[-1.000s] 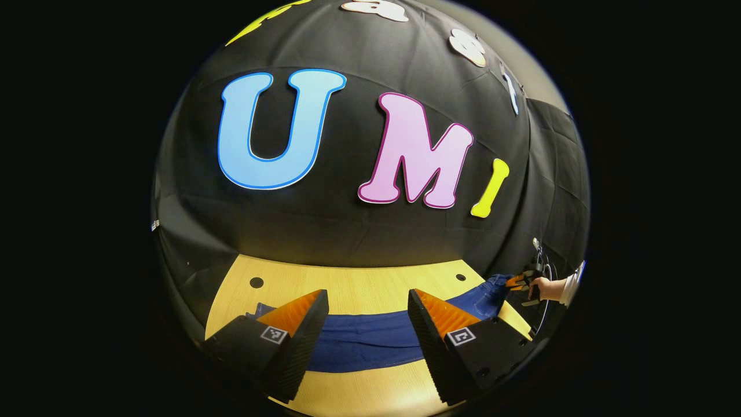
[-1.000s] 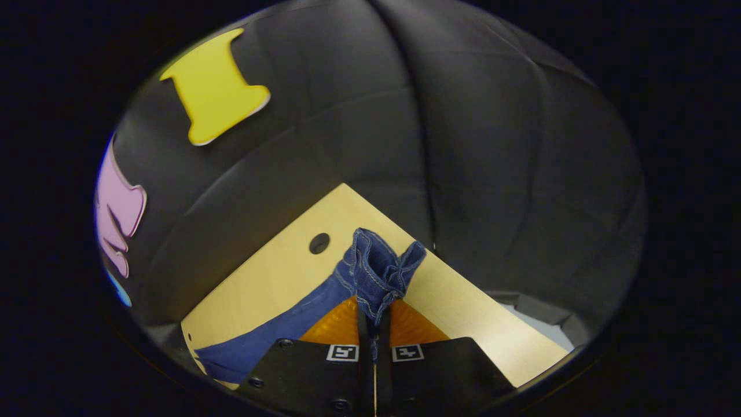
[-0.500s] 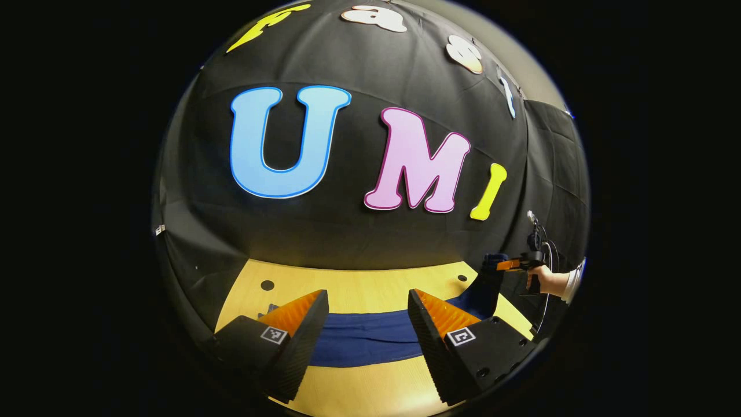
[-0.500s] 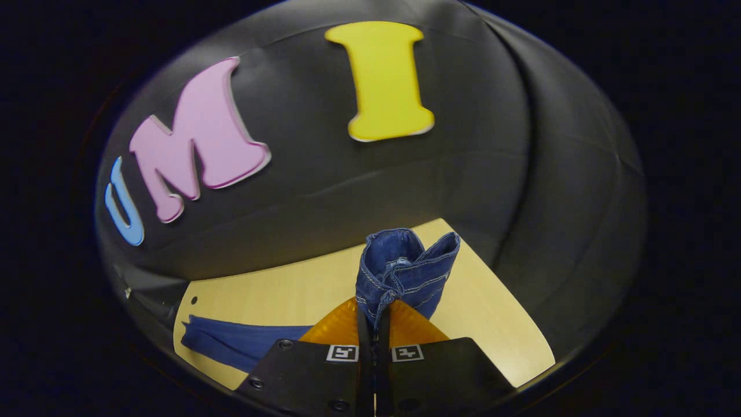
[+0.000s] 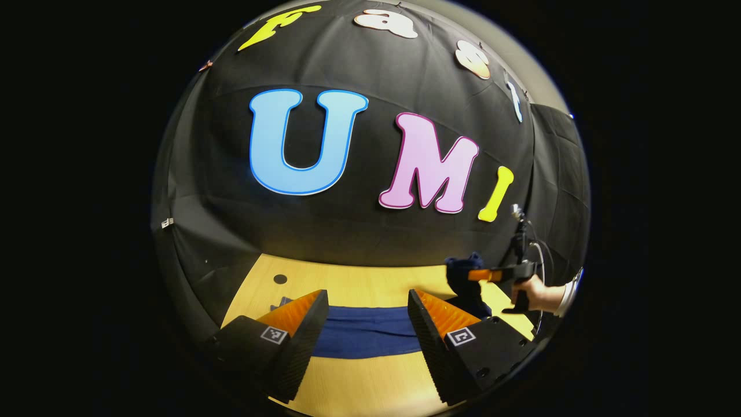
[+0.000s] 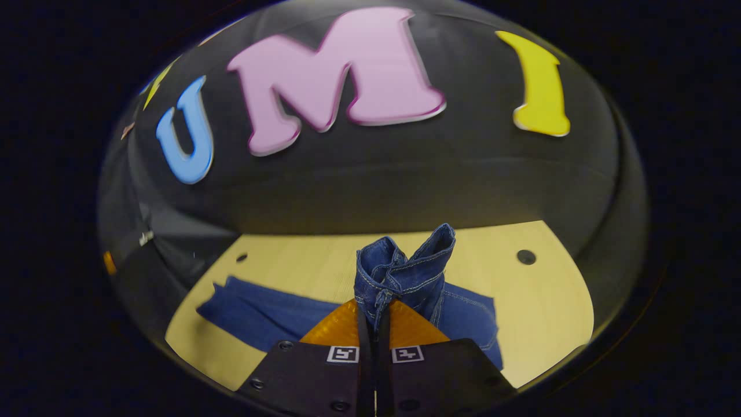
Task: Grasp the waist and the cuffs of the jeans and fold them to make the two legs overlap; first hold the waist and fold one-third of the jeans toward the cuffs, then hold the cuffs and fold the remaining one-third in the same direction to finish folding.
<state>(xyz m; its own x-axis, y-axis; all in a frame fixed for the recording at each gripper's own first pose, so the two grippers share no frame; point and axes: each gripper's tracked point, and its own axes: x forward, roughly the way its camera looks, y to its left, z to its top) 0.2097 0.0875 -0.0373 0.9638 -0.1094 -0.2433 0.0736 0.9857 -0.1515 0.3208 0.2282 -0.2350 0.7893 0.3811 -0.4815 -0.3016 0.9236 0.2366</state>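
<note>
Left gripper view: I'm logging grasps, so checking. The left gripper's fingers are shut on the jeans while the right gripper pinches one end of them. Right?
Not quite. The left gripper is open: the left gripper view shows its fingers spread apart, with the jeans lying on the table between them, ungripped. The rest holds: the right gripper pinches one bunched end of the jeans.

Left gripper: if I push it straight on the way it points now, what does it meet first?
Probably the jeans: the open left gripper frames the blue leg lying flat on the table. Beyond that comes bare wood, then the booth wall. Depth is uncertain.
</note>
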